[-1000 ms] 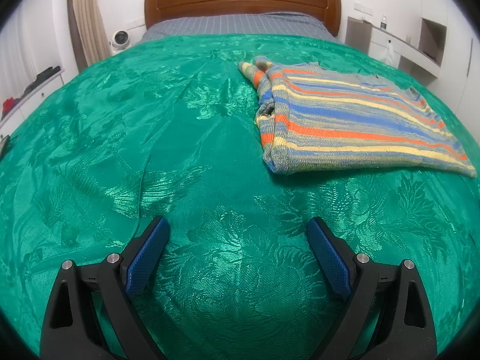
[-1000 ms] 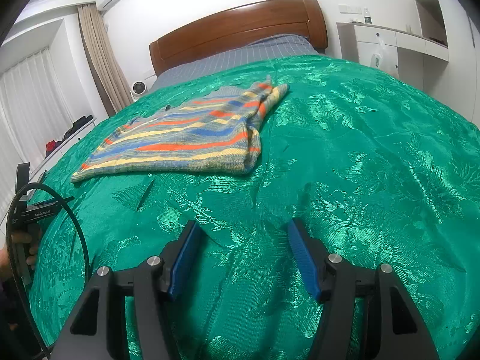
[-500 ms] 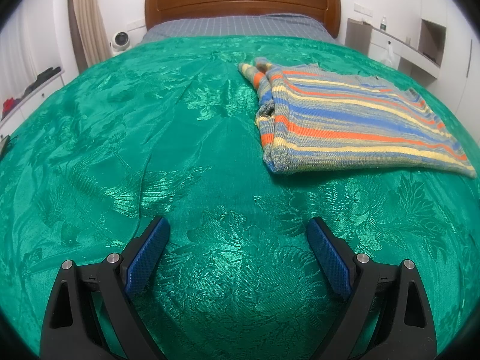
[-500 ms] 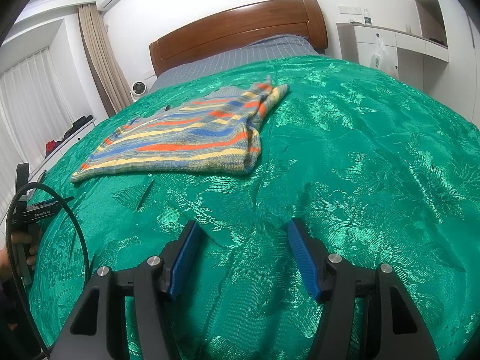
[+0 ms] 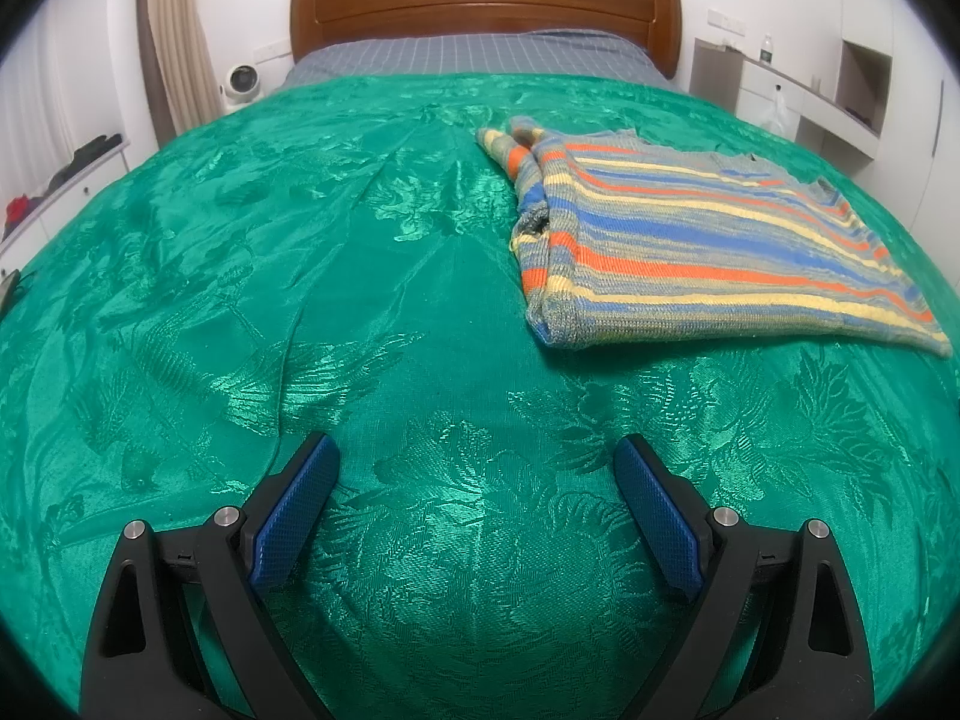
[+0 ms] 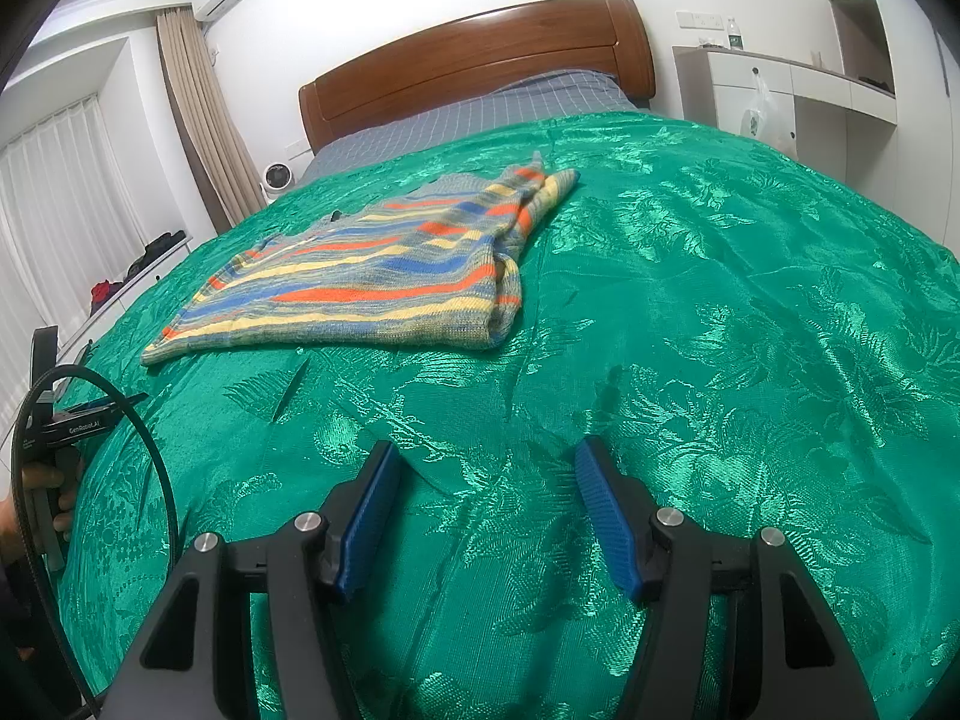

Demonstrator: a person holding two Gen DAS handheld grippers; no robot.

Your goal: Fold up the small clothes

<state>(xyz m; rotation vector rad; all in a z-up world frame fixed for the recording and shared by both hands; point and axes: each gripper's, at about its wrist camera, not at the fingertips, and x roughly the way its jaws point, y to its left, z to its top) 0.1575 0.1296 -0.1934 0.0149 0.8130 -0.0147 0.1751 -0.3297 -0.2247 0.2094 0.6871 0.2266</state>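
A striped knit sweater [image 5: 690, 240], in grey, blue, orange and yellow bands, lies folded flat on the green bedspread [image 5: 360, 300]. In the left wrist view it sits ahead and to the right of my left gripper [image 5: 477, 462], which hovers open over bare cover with nothing between its blue pads. The right wrist view shows the same sweater [image 6: 372, 270] ahead and to the left. My right gripper [image 6: 486, 462] is also open and empty, well short of the garment. A sleeve end [image 6: 540, 180] bunches at the sweater's far corner.
The bed has a wooden headboard [image 5: 480, 12] and a grey checked sheet [image 5: 468, 54] at its head. White cabinets [image 6: 780, 96] stand to the right, a small fan [image 5: 240, 81] and curtain to the left. A person's hand [image 6: 42, 492] holds the other gripper's handle and cable at the left edge.
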